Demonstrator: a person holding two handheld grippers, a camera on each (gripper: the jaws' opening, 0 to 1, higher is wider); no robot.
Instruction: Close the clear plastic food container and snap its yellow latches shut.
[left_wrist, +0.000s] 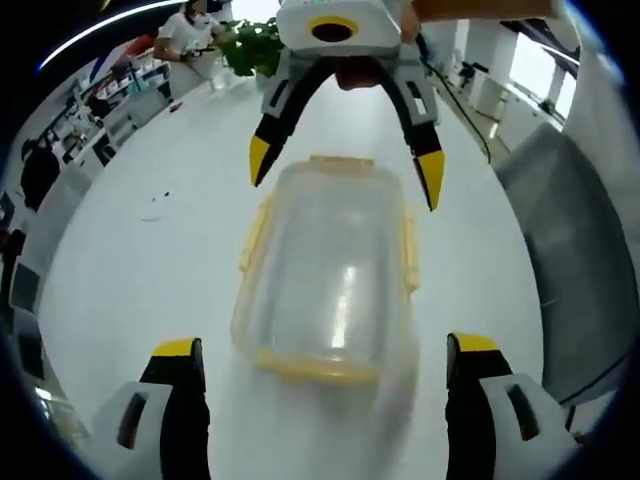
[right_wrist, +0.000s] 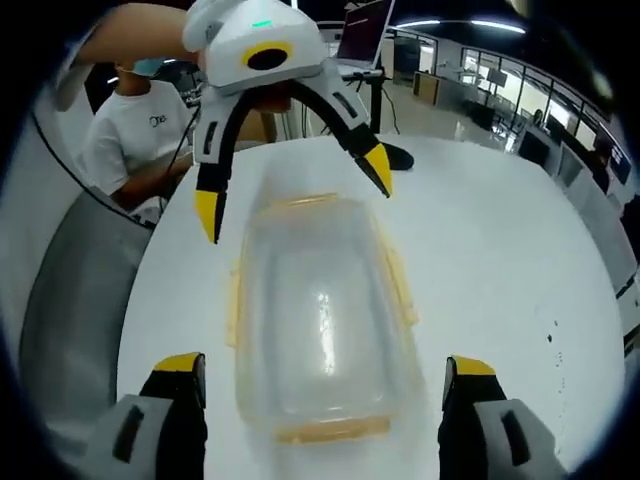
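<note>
Left gripper view: a white table spans the frame, with a plant and a seated person at the top and a grey chair at right. The clear container lies at centre; its near edge is blurred. The left gripper is spread wide, touching nothing. Right gripper view: the same table, a monitor at the top. The container sits at centre. The right gripper is spread wide, holding nothing.
</note>
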